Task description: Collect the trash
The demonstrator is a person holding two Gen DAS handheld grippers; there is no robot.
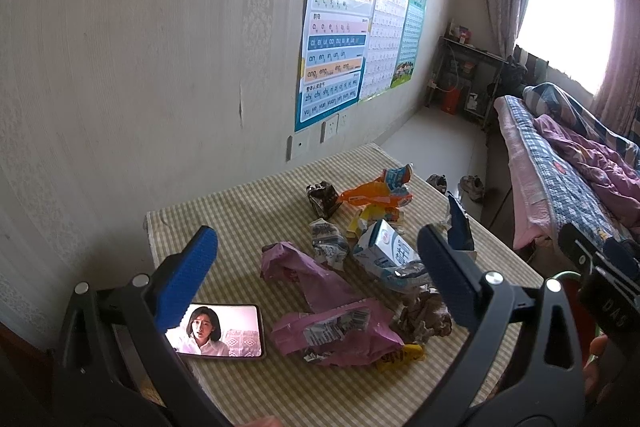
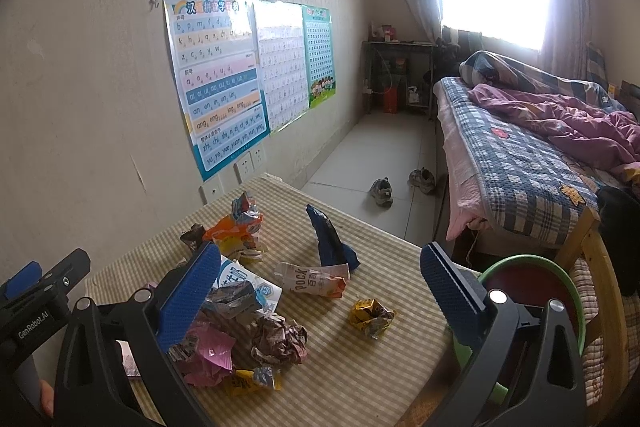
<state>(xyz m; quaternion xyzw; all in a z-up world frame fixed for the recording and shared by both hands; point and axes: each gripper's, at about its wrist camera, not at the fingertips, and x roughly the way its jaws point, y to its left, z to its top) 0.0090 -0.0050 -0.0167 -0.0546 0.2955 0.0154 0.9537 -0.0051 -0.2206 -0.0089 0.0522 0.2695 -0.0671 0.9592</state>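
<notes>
A heap of crumpled trash is lying on the striped table (image 2: 360, 367): pink wrappers (image 1: 340, 331), a white milk carton (image 1: 386, 247), a dark blue bag (image 2: 332, 243) and a yellow wrapper (image 2: 372, 317). The yellow wrapper is sitting apart from the heap, with bare cloth around it, near the table edge by the green bin (image 2: 568, 291). The left gripper (image 1: 316, 275) and right gripper (image 2: 316, 287) are hanging above the table with fingers spread wide, holding nothing, the trash lying between and beyond them.

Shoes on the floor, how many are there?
2. One grey worn sneaker lies on the pale floor tiles; the other grey sneaker sits nearer the bed. More may hide underneath.
</notes>
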